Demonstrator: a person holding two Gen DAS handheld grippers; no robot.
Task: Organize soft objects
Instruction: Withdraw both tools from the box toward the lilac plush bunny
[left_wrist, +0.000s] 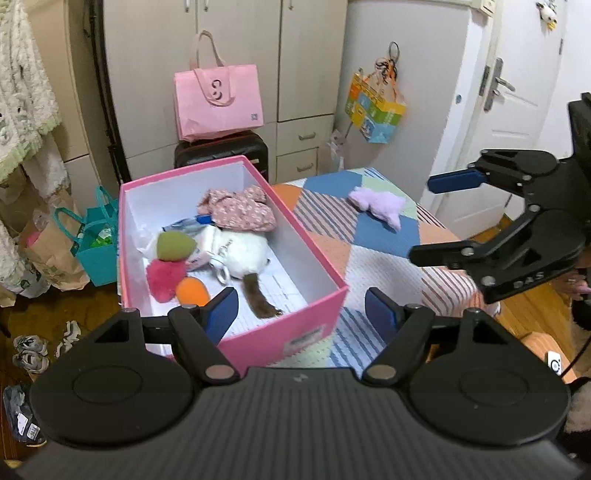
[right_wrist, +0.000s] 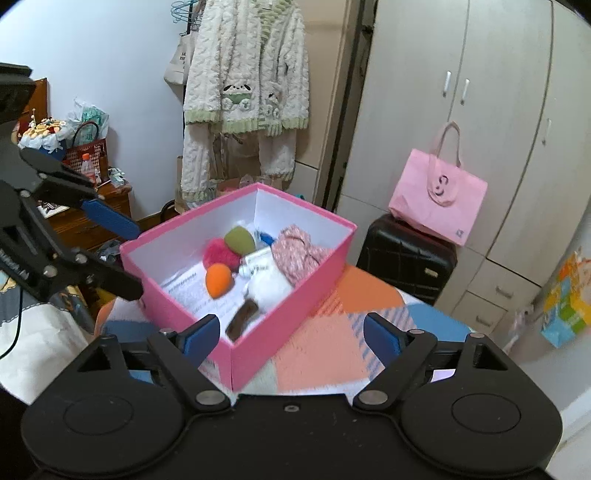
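Soft objects, most already in the pink box (left_wrist: 314, 314) standing on the patchwork-covered table (left_wrist: 384, 266); one lilac plush (left_wrist: 376, 203) lies alone on the cover beyond the box, well apart from it.

Largest in the box: white plush (left_wrist: 243, 251) with brown tail (left_wrist: 258, 299). Light, squashy; take the body, not the tail. Floral cloth (left_wrist: 240, 212), limp, will drape; pinch a bunched fold. Pink pompom (left_wrist: 164, 277), olive puff (left_wrist: 173, 247) and orange puff (left_wrist: 192, 290): compressible, grip across the middle. Lilac plush: light, probably easiest by its thick middle.

Left gripper (left_wrist: 299, 314): jaws apart, nothing between them. Right gripper (right_wrist: 291, 334): jaws apart, empty, over the near box corner.

Hard to read: something blue and white beneath the floral cloth, possibly packaging. Box label (left_wrist: 306, 338) blurred. Lilac plush out of the right wrist view.
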